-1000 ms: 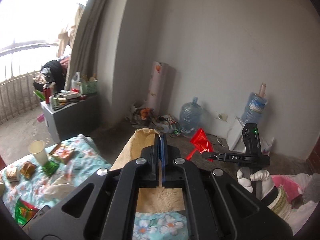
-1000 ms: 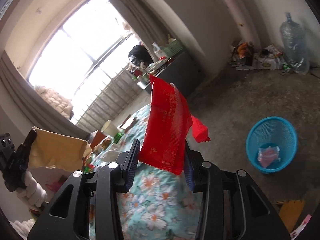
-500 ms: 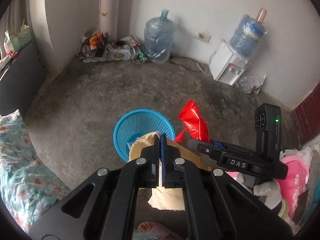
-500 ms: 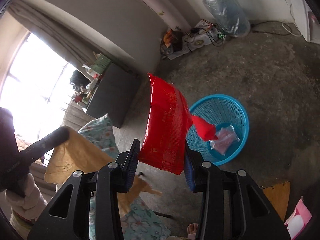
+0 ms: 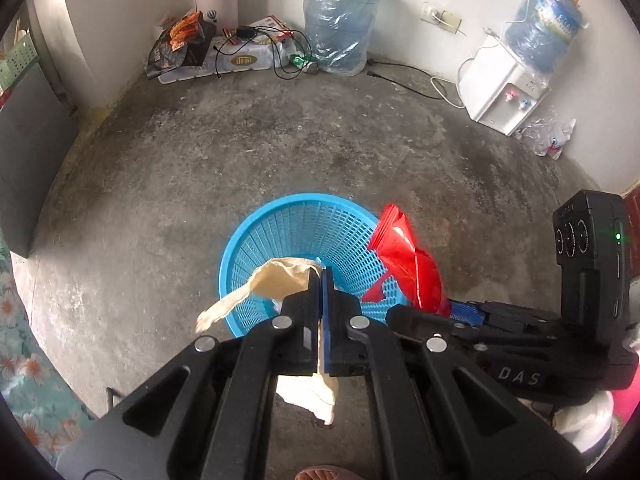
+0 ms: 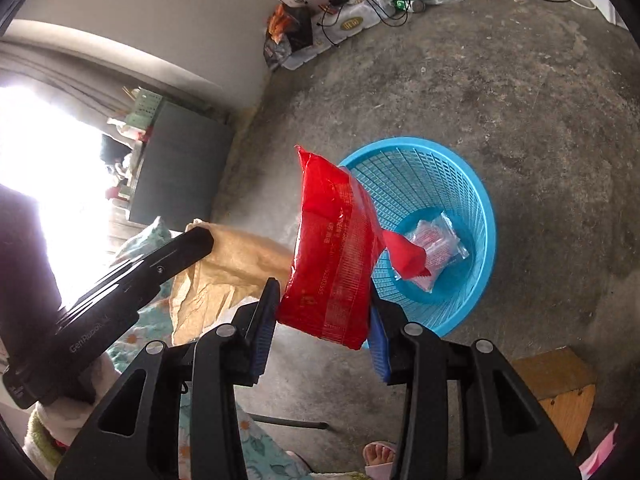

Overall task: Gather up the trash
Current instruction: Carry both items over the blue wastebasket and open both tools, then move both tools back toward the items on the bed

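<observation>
Both cameras ride on hand-held grippers and look steeply down at the grey concrete floor point(image 5: 280, 152). The left wrist view looks along the left gripper point(image 5: 321, 280), close above the near rim of the round blue plastic lattice basket point(image 5: 304, 224), facing the white wall with its clear water jug point(image 5: 340, 20). The right wrist view looks along the right gripper point(image 6: 322, 300) from the basket's point(image 6: 460, 200) other side, tilted toward the bright window. Both share the basket, floor, jug corner, and each other's gripper.
</observation>
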A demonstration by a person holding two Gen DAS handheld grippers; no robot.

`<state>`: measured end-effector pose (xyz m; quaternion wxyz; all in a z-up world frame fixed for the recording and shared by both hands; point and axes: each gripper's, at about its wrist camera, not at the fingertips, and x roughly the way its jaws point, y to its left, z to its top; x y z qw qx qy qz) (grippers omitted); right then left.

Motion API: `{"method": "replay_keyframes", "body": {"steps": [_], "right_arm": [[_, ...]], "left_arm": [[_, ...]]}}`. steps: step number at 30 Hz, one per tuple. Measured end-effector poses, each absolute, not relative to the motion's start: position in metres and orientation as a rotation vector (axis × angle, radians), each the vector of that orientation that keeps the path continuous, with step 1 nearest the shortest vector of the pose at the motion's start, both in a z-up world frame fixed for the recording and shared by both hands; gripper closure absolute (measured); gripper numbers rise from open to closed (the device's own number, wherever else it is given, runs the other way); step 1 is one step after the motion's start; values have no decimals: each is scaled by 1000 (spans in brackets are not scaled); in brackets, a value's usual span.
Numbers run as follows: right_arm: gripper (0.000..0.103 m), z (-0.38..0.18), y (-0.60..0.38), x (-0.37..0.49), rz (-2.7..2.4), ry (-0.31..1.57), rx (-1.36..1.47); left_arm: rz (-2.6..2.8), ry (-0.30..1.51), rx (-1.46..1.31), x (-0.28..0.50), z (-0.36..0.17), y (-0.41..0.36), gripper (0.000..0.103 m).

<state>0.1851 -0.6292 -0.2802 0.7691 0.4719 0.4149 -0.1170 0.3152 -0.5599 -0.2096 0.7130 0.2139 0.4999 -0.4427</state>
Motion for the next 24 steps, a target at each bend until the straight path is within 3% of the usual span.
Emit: {"method": "replay_keyframes", "body": {"steps": [2, 3, 4, 5, 6, 17, 24], "right_arm": [[58, -288, -632, 196, -263, 924, 1003], [49, -294, -633, 202, -267, 939, 994], [44, -299, -634, 207, -281, 956, 978], [35, -302, -634, 211, -308, 980, 958], [33, -305, -633, 214, -333, 1004, 935], [33, -286, -619, 206, -342, 935, 902], [33, -208, -577, 190, -310, 782, 821]], "left_arm": [[-970, 1090, 477, 320, -217, -565, 100], [-962, 1087, 483, 322, -220, -566, 88], [-939, 1079, 490, 324, -222, -567, 68], [-910, 1070, 493, 325, -222, -567, 60], [-889, 1059, 482, 327, -221, -566, 57], [-877, 1021, 378, 341, -167, -531, 53], [-930, 971, 310, 331, -82, -473, 42]]}}
